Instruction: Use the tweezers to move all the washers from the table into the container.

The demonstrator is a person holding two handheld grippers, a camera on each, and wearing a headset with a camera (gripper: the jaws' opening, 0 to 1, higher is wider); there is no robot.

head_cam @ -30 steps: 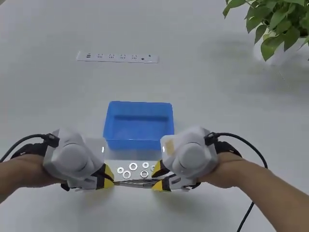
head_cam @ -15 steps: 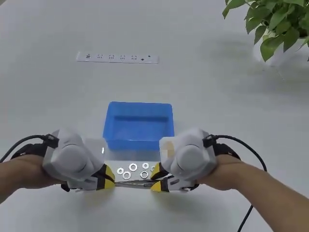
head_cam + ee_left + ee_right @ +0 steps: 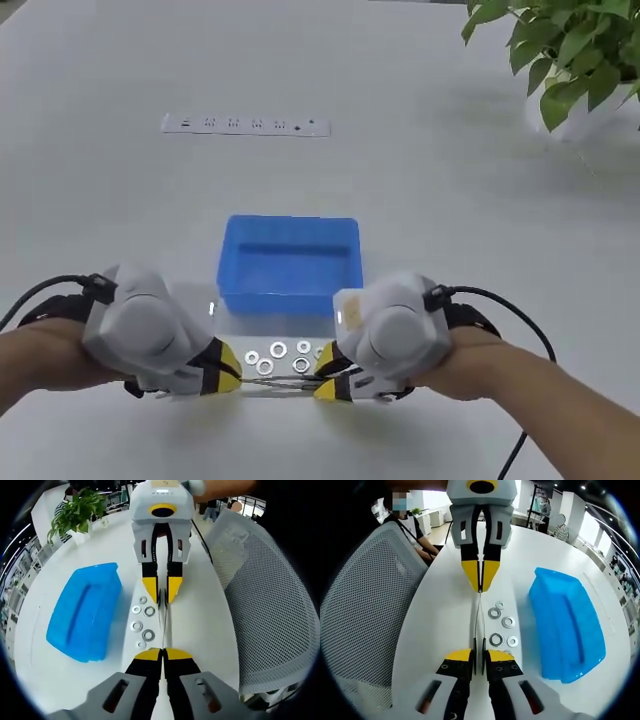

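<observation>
Tweezers point(image 3: 278, 381) are being pinched at both ends: the left gripper point(image 3: 226, 366) is clamping one end and the right gripper point(image 3: 330, 381) the other, both pairs of jaws closed tight on the thin metal. The tool is spanning the gap between them low over the table point(image 3: 430, 200); whether it is resting on the surface or lifting clear I cannot tell. Just beyond it, six or so washers point(image 3: 279, 350) are lying loose in a small cluster, between the tweezers and the near wall of the blue container point(image 3: 287, 298). Its floor is looking bare, so by my reading no washer is sitting inside yet and the whole transfer is waiting to be done. Both grippers are pointing inward, tip facing tip, with the left hand point(image 3: 45, 355) and right hand point(image 3: 475, 355) wrapping their bodies and the forearms coming in from the lower corners.
</observation>
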